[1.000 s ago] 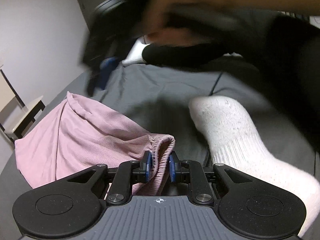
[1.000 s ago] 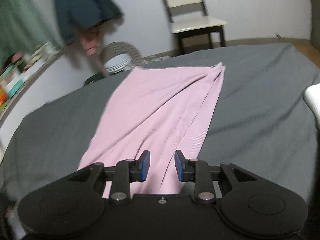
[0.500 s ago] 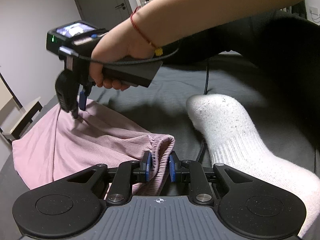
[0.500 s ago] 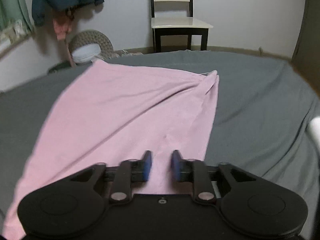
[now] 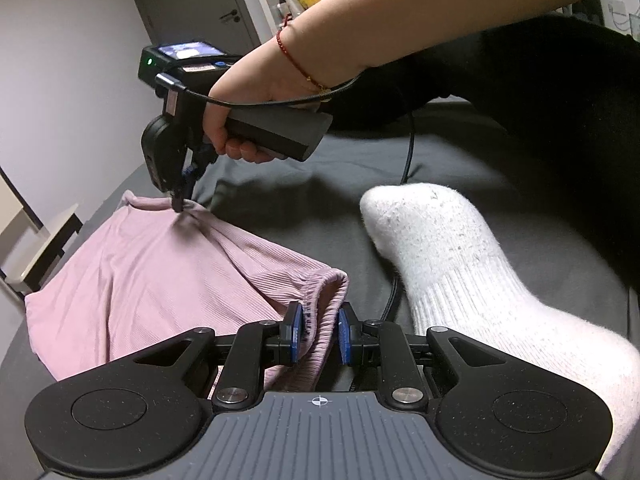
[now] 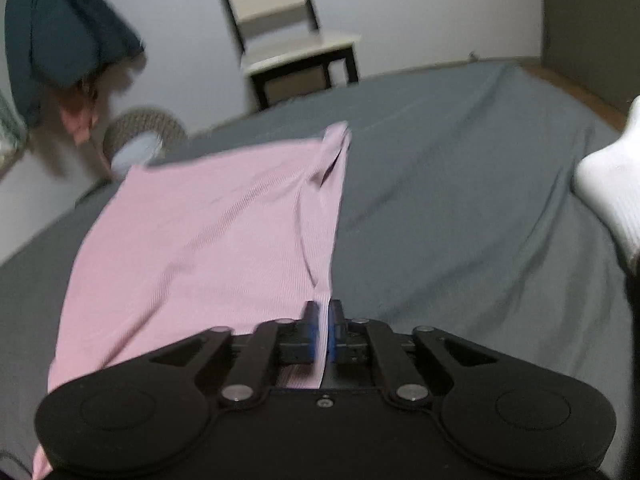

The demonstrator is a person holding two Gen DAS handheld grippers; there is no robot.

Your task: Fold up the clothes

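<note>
The pink garment [image 5: 152, 280] is pinched by both the left gripper [image 5: 319, 330] and right gripper [image 6: 323, 336]; no fold is yet made.

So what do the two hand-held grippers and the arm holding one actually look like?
Both hand-held grippers, left and right, are black with blue finger pads. The left one has a grey ribbed body. The right carries a lit screen, green light and black cable. A red string bracelet circles the wrist.
</note>
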